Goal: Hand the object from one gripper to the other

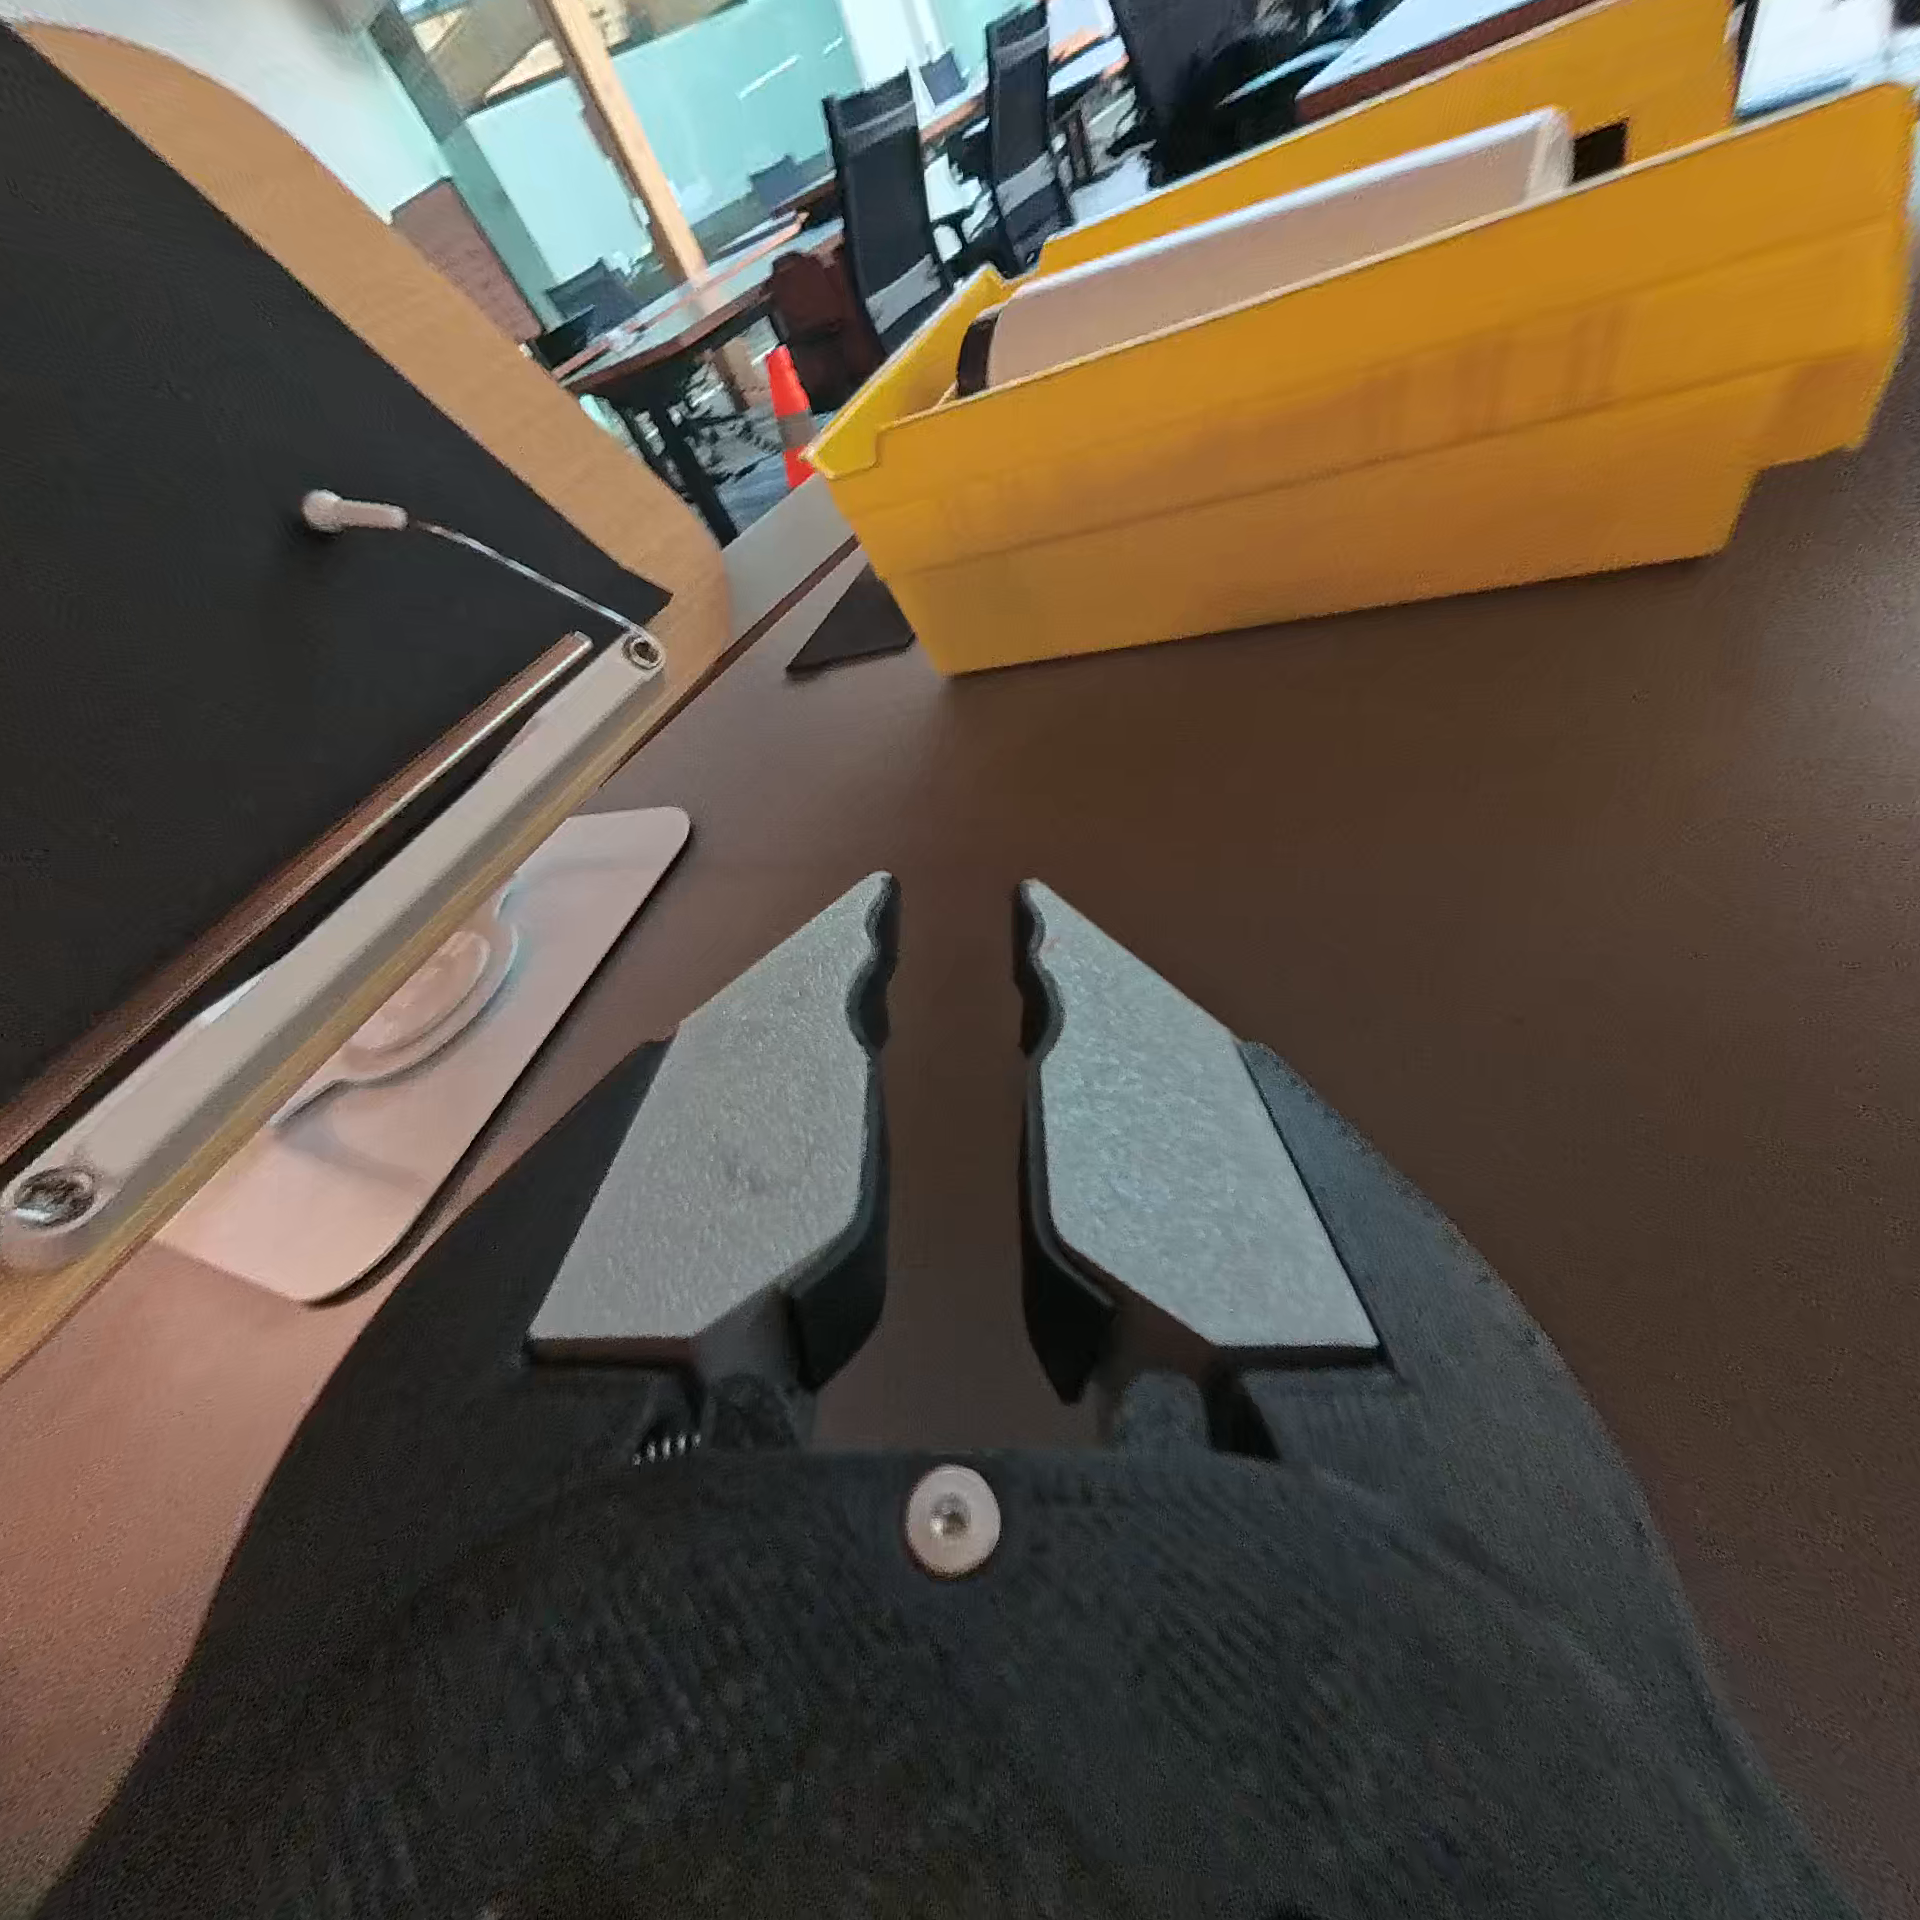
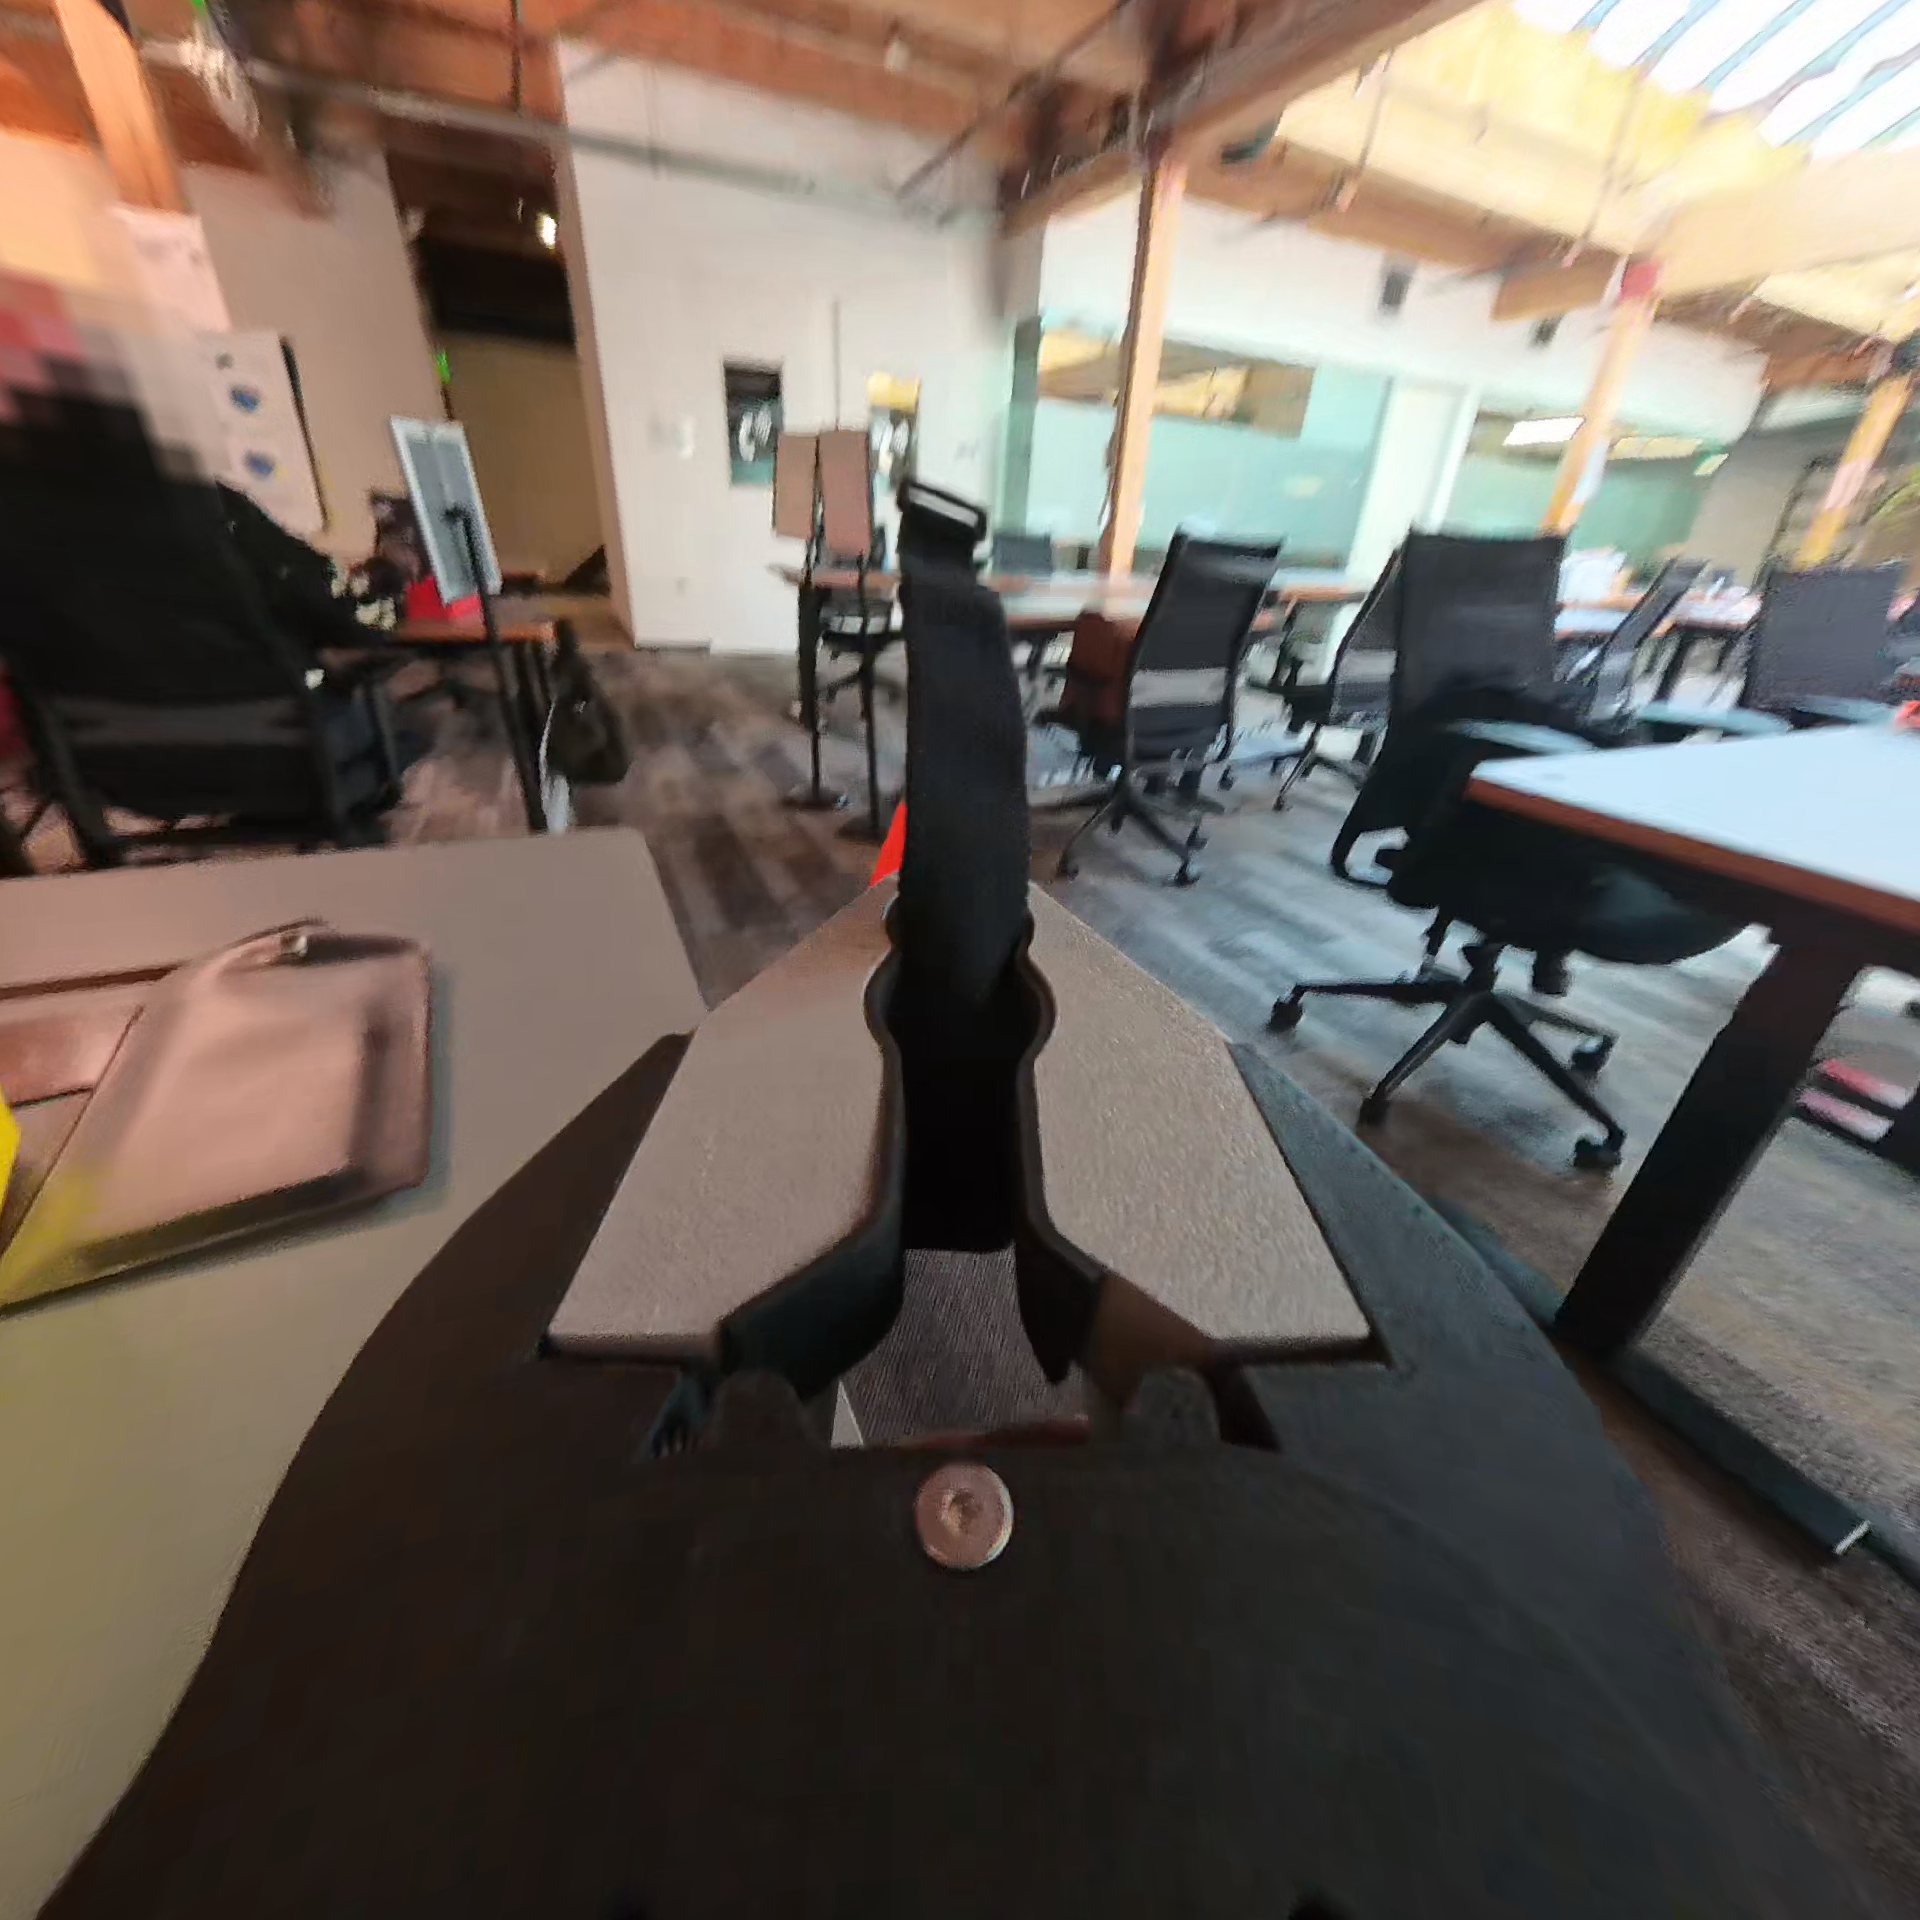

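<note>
A black fabric strap point(image 2: 961, 769) with a buckle at its far end stands up between the fingers of my right gripper point(image 2: 961, 925). The right gripper is shut on the strap and holds it in the air beyond the table's edge. My left gripper point(image 1: 956, 899) is open and empty, low over the dark brown table point(image 1: 1351, 935). The strap does not show in the left wrist view, and neither gripper shows in the other's view.
A yellow bin point(image 1: 1351, 436) holding a pale flat object stands ahead of the left gripper. A black panel with a wooden edge point(image 1: 208, 468) and a metal bracket point(image 1: 343, 966) rise on its left. A dark flat pad point(image 2: 239, 1081) lies on the table left of the right gripper. Office chairs and desks stand behind. Spacing between my two grippers at the tips: around 60 cm.
</note>
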Demonstrator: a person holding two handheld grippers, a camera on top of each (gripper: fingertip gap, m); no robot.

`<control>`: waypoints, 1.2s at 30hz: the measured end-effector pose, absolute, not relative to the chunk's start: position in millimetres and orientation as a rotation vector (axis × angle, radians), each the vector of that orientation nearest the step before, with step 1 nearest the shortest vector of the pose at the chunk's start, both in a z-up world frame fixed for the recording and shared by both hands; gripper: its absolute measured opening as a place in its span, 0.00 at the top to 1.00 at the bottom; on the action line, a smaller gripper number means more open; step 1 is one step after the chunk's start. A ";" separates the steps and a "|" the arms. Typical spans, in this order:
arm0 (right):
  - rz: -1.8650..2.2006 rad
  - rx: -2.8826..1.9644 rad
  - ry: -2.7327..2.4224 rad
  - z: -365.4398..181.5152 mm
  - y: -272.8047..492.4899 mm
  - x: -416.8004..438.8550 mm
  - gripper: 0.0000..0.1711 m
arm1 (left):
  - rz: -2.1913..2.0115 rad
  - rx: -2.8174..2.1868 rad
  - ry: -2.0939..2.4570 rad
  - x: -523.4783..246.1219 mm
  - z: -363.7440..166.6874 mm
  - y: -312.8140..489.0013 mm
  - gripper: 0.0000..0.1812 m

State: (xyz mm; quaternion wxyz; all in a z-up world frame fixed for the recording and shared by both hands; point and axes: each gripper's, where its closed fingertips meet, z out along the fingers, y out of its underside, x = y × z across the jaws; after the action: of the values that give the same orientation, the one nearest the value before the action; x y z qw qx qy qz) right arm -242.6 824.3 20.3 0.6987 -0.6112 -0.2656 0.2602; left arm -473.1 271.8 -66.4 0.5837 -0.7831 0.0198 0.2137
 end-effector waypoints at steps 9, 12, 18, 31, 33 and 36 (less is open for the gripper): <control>0.872 -1.174 -0.787 129.6 675.1 -325.7 0.92 | 0.218 -1.687 -0.075 -465.4 -46.0 268.9 0.94; 0.900 -1.443 -1.160 82.4 642.2 -394.6 0.90 | 0.203 -1.664 -0.096 -466.1 -42.5 265.3 0.93; 0.654 -2.034 -1.718 -71.9 598.8 -403.1 0.89 | 0.212 -1.693 -0.048 -455.0 -45.9 268.1 0.93; 1.130 -1.309 -1.627 99.6 427.5 -464.5 0.60 | 0.191 -1.691 -0.029 -447.2 -46.0 273.5 0.93; 1.346 -1.215 -1.663 88.6 364.5 -479.3 0.61 | 0.207 -1.693 -0.025 -448.9 -46.2 272.7 0.93; 1.395 -1.128 -1.735 35.9 304.4 -507.6 0.63 | 0.232 -1.699 -0.028 -452.5 -47.0 270.8 0.93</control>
State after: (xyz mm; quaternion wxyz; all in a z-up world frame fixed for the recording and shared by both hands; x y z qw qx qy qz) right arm -507.6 304.4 35.9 0.3175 -0.4287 -0.6592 0.5299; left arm -452.5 270.8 -47.0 0.6543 -0.7492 -0.0123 0.1023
